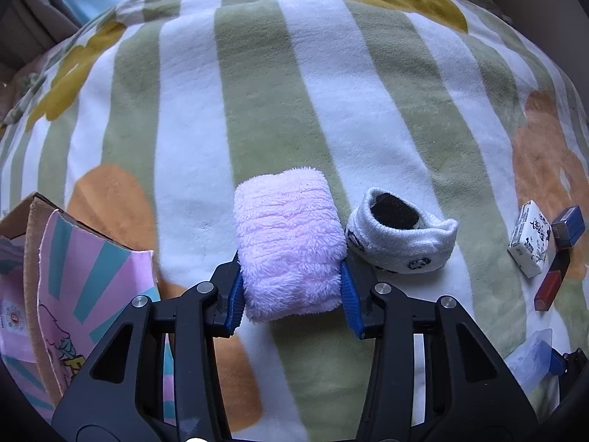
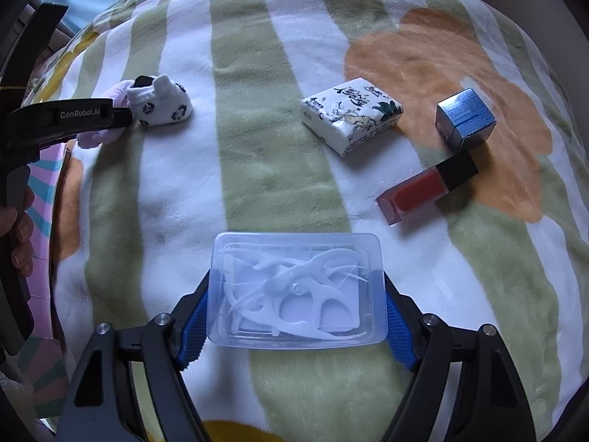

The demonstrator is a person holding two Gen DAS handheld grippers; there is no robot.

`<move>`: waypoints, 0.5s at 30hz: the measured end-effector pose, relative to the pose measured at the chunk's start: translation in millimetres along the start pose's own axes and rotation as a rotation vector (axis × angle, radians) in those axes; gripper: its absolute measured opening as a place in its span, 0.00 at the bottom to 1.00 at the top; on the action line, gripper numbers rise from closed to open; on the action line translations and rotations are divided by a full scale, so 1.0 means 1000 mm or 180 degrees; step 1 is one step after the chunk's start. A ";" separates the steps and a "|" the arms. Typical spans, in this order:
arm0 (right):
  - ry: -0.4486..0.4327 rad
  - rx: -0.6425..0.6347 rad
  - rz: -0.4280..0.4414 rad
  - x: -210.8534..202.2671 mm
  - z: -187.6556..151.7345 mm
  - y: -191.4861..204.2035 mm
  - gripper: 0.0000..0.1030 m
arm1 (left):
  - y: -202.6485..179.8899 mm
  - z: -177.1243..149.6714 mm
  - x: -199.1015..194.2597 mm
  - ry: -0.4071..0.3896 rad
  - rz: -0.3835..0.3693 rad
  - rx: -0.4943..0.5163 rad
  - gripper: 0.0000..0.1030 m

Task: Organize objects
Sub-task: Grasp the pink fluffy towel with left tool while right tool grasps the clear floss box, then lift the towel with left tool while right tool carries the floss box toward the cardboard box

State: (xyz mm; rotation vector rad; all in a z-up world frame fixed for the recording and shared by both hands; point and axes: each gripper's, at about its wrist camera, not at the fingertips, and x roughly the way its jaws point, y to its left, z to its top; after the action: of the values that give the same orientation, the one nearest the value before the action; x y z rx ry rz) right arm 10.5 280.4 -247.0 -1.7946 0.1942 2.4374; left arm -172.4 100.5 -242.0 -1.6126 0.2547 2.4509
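My left gripper (image 1: 292,294) is shut on a rolled pink fluffy cloth (image 1: 289,239), its blue pads pressing both sides. A white rolled sock with dark prints (image 1: 401,235) lies just right of it on the striped blanket (image 1: 257,110). My right gripper (image 2: 294,316) is shut on a clear plastic box of white floss picks (image 2: 296,289). In the right wrist view the sock (image 2: 160,107) lies far left beside the left gripper's arm (image 2: 66,118), and a bit of the pink cloth (image 2: 94,136) shows under it.
A white tissue pack (image 2: 349,114), a blue small box (image 2: 465,119) and a red lip-gloss tube with black cap (image 2: 427,188) lie at the right on the blanket. A pink printed cardboard box (image 1: 73,280) stands at the left. The person's hand (image 2: 18,235) holds the left handle.
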 end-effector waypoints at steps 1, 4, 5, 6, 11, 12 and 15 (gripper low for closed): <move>-0.0016 -0.0003 0.0001 -0.004 0.000 -0.001 0.74 | 0.001 0.000 -0.004 -0.0007 -0.0006 -0.0019 0.39; -0.0059 -0.0008 0.0013 -0.017 0.002 -0.004 0.74 | 0.002 0.002 -0.018 -0.0032 -0.0002 -0.0020 0.39; -0.0079 -0.0015 0.0016 -0.022 0.003 -0.005 0.74 | 0.002 0.002 -0.026 -0.0051 -0.0009 -0.0019 0.39; -0.0102 -0.0026 0.0017 -0.029 0.005 -0.007 0.74 | 0.001 0.002 -0.034 -0.0067 -0.0011 -0.0015 0.39; -0.0232 -0.0076 0.0045 -0.064 0.029 -0.001 0.74 | 0.000 0.005 -0.081 -0.0186 -0.0001 0.0010 0.39; -0.0260 -0.0076 0.0060 -0.070 0.033 0.008 0.74 | 0.001 0.005 -0.092 -0.0214 -0.0003 0.0007 0.39; -0.0376 -0.0149 0.0093 -0.096 0.051 0.011 0.74 | 0.003 0.004 -0.126 -0.0289 -0.0009 -0.0018 0.39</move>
State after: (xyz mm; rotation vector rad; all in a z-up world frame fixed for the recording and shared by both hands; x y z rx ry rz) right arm -10.5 277.2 -140.3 -1.6703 0.1554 2.5791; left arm -128.2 90.2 -124.3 -1.4980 0.2316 2.5168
